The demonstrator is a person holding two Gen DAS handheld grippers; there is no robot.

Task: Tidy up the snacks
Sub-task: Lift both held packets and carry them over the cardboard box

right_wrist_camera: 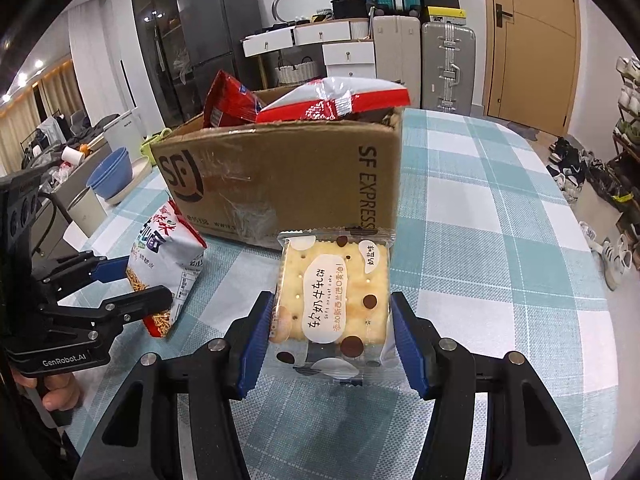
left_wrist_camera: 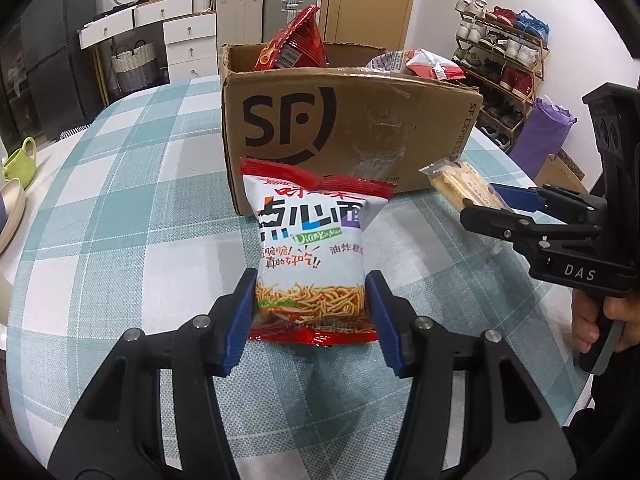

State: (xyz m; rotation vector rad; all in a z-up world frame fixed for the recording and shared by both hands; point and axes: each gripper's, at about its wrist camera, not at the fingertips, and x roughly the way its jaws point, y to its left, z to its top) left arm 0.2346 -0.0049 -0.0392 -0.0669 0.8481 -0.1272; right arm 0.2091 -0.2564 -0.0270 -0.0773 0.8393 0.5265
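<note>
With both grippers I hold a snack just in front of the SF Express cardboard box (left_wrist_camera: pixel 344 128) on the plaid-clothed table (left_wrist_camera: pixel 132 200). My left gripper (left_wrist_camera: pixel 310 308) is clenched on the lower part of a bag of fried noodle snack (left_wrist_camera: pixel 310 248), pads pressing its sides; my right gripper (right_wrist_camera: pixel 332 336) grasps a clear-wrapped nougat cracker packet (right_wrist_camera: pixel 334 300) the same way. Both packets sit near the table's middle, close to the box's front wall. I judge the step in hand to be carrying them to the box, where a red bag (left_wrist_camera: pixel 294 46) and a white-and-red packet (right_wrist_camera: pixel 340 100) already stick out; next comes lifting each over the rim. Behind stand suitcases (right_wrist_camera: pixel 448 64), white drawers (left_wrist_camera: pixel 188 40) and a shoe rack (left_wrist_camera: pixel 504 60).
</note>
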